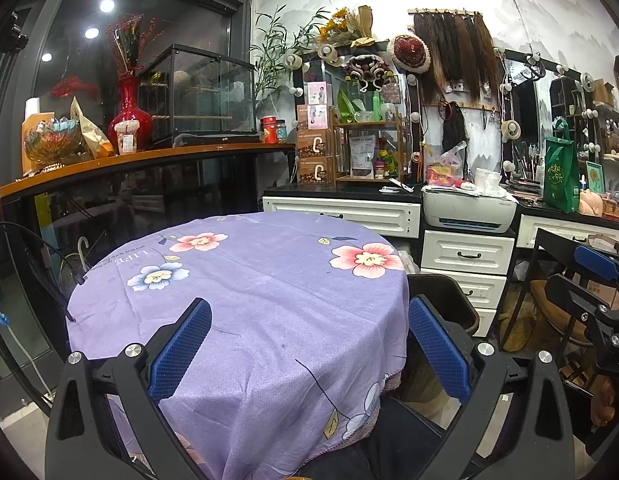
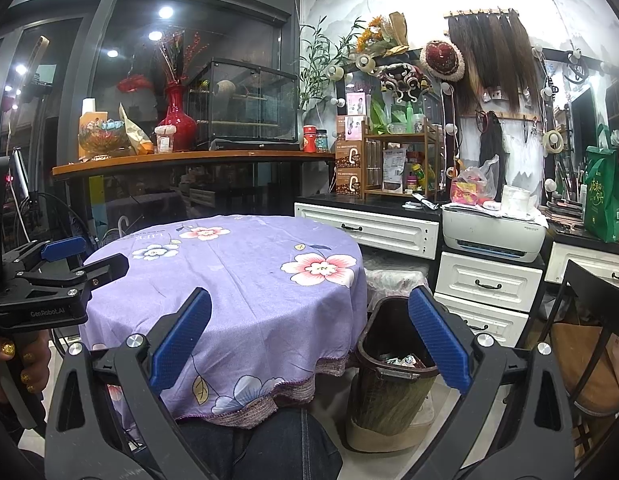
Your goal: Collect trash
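Observation:
A round table with a purple flowered cloth (image 1: 249, 288) stands in front of me; it also shows in the right wrist view (image 2: 245, 280). No trash shows on the cloth. A dark brown waste bin (image 2: 389, 384) stands on the floor to the right of the table, with wrappers (image 2: 401, 360) inside. Its rim shows in the left wrist view (image 1: 441, 292). My left gripper (image 1: 309, 344) is open and empty above the table's near edge. My right gripper (image 2: 309, 340) is open and empty, between the table edge and the bin. Each gripper appears in the other's view: the right (image 1: 585, 280), the left (image 2: 81, 260).
White drawers (image 2: 485, 284) with a printer (image 2: 493, 236) stand behind the bin. A cluttered counter (image 1: 349, 190) and a wooden shelf with a red vase (image 1: 129, 112) line the back. A chair (image 2: 589, 344) stands at the right. My knee (image 2: 261, 448) is under the table edge.

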Demonstrator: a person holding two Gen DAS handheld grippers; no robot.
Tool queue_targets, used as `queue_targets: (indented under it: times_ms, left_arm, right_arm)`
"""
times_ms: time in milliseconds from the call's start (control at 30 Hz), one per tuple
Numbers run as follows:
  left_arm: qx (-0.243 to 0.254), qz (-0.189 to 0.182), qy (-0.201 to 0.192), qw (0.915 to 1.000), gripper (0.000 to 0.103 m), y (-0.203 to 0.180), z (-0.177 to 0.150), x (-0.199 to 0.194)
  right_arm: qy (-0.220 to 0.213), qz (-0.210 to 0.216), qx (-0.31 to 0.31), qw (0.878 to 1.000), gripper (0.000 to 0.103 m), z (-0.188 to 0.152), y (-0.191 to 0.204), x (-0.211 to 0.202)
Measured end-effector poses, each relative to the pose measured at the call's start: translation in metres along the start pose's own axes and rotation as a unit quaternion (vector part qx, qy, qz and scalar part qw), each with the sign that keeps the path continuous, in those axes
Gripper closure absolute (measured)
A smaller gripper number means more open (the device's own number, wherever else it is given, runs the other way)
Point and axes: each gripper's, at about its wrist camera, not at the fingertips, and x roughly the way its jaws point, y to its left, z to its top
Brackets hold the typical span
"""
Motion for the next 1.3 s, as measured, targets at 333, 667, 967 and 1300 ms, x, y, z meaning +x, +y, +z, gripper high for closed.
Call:
queue_targets:
  times_ms: [333,667,967,1300]
  left_arm:
    - [0.001,0.0,0.0,1.0,0.005,0.0,-0.0002,-0.0002]
    - [0.001,-0.001,0.001,1.0,0.005,0.0002,-0.0003,0.0]
    - [0.004,-0.004,-0.004,1.0,0.005,0.0033,-0.0008,0.0005]
    - [0.006,-0.008,0.0,0.9999,0.005,0.0091,-0.0011,0.0042]
  right_arm:
    - [0.0,0.0,0.0,1.0,0.006,0.0002,0.0,0.0]
    - [0.001,0.0,0.0,1.0,0.006,-0.0001,0.0,0.0003]
    - [-0.001,0.0,0.0,1.0,0.006,0.0005,-0.0002,0.0]
    - [0.002,0.002,-0.002,1.0,0.006,-0.0048,-0.0016,0.0019]
